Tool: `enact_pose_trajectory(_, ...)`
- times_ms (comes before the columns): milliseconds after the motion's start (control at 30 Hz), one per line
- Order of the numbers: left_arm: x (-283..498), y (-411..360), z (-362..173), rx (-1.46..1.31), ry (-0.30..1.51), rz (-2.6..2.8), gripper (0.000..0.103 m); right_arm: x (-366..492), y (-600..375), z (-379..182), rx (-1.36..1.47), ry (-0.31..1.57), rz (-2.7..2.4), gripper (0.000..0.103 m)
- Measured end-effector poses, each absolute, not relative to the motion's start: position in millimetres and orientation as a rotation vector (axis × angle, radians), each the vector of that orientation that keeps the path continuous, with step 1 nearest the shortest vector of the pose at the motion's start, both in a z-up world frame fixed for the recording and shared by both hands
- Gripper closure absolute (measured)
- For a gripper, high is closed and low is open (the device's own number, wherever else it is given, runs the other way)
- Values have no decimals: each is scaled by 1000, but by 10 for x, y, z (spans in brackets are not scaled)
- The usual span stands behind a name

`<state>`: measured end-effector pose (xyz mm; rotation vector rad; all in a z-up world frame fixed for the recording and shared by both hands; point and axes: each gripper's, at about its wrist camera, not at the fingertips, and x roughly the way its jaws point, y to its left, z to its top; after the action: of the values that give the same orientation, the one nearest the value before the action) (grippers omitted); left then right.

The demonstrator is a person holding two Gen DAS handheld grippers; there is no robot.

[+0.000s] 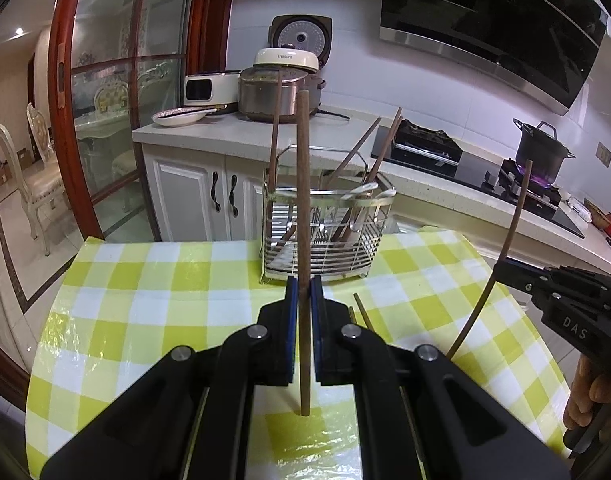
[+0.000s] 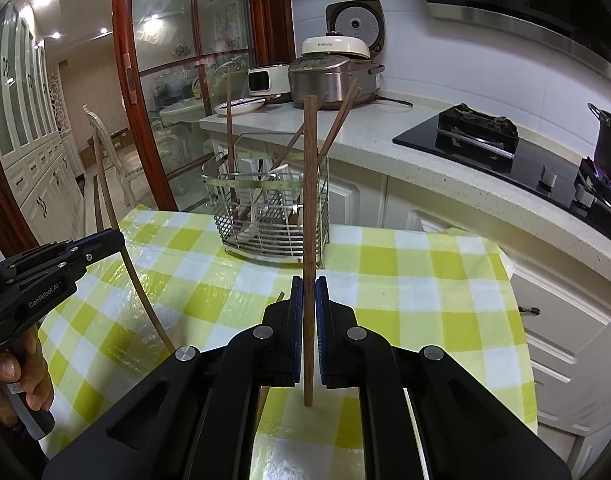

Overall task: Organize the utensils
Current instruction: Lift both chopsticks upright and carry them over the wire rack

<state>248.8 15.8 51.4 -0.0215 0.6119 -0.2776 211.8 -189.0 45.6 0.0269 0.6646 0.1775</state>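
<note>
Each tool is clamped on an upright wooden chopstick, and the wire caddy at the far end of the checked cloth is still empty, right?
Not quite. The wire caddy is not empty: the left wrist view shows several chopsticks and white spoons already standing in it. The rest holds: the left tool and right tool are each clamped on an upright wooden chopstick, and the caddy sits at the far end of the checked cloth.

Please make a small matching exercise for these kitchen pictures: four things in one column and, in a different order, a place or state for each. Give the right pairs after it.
Things:
1. left gripper
2. wire caddy
3. black pot
4. patterned plate

Places or states:
A. on the lit burner
B. shut on an upright chopstick
C. on the counter beside the rice cookers
D. on the checked cloth, holding utensils

Pairs: 1-B, 2-D, 3-A, 4-C
</note>
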Motion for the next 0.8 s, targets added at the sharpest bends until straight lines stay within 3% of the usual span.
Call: enact_pose_trajectory(800, 2951, -1, 1675, 1, 367, -273, 97, 2740, -1653, 1747, -6, 440, 208, 95)
